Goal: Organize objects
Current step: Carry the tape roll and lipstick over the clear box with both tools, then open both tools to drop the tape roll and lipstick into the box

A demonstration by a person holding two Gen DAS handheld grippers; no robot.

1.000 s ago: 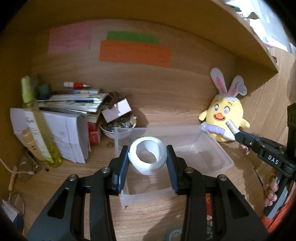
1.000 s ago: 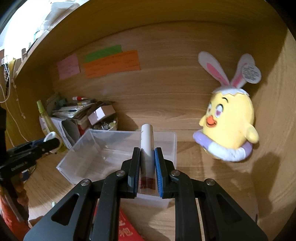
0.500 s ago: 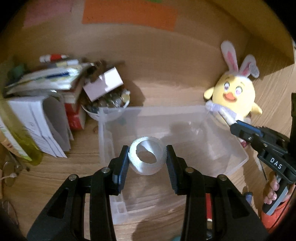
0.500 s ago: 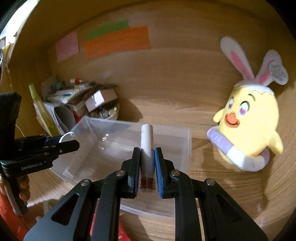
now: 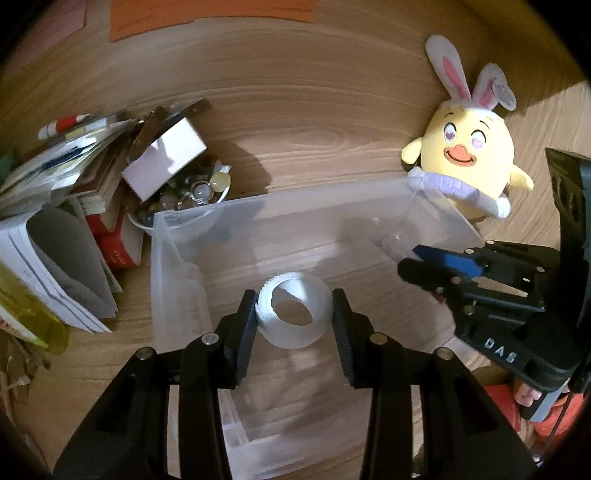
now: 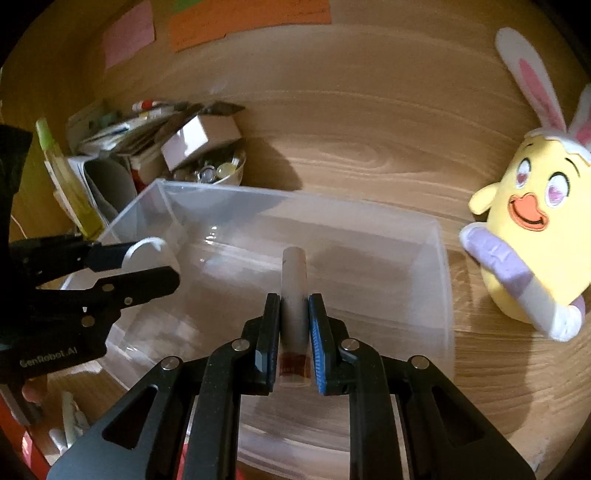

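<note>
Here, in my left wrist view, the wooden worktop [image 5: 332,140] carries a clear bin [image 5: 369,206], cluttered books [image 5: 74,192] and a plush chick [image 5: 469,155]; my left gripper [image 5: 293,314] clamps a white tape roll [image 5: 291,317] over the bin. In the right view, my right gripper [image 6: 293,325] pinches a white tube [image 6: 294,288] above the same bin [image 6: 439,266].

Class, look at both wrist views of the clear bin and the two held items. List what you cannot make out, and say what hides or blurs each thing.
- Writing on the orange note: left wrist view, cut by the top edge, too small.
- Red label on the white tube: right wrist view, blurred, flanked by the right gripper.
- Bowl contents: left wrist view, covered by a white box.
- Person's hand: left wrist view, behind the gripper body.
</note>
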